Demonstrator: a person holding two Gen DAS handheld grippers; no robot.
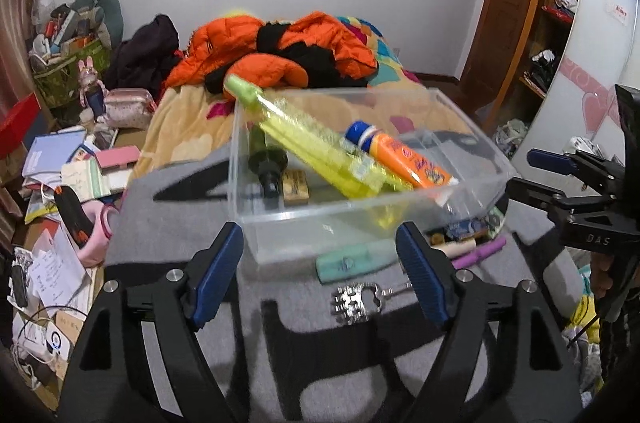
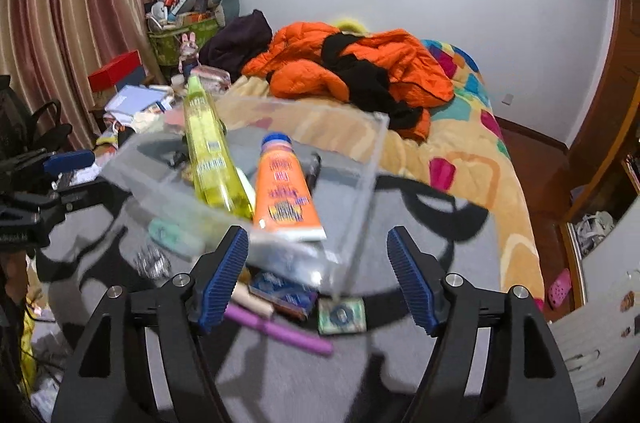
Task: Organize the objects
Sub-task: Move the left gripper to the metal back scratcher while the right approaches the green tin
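Our left gripper [image 1: 320, 271] and right gripper [image 2: 316, 279] both gape wide, holding nothing. Near the grey mat's [image 1: 168, 223] front edge lie a metal bottle opener [image 1: 354, 303] and mint tube [image 1: 352, 261]. Beyond them, the clear box [image 1: 472, 139] holds a yellow bottle [image 1: 316, 147] and orange tube [image 1: 412, 163].

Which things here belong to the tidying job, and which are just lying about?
Job:
clear box
yellow bottle
orange tube
mint tube
bottle opener
purple pen

Lying about:
orange jacket
papers
red box
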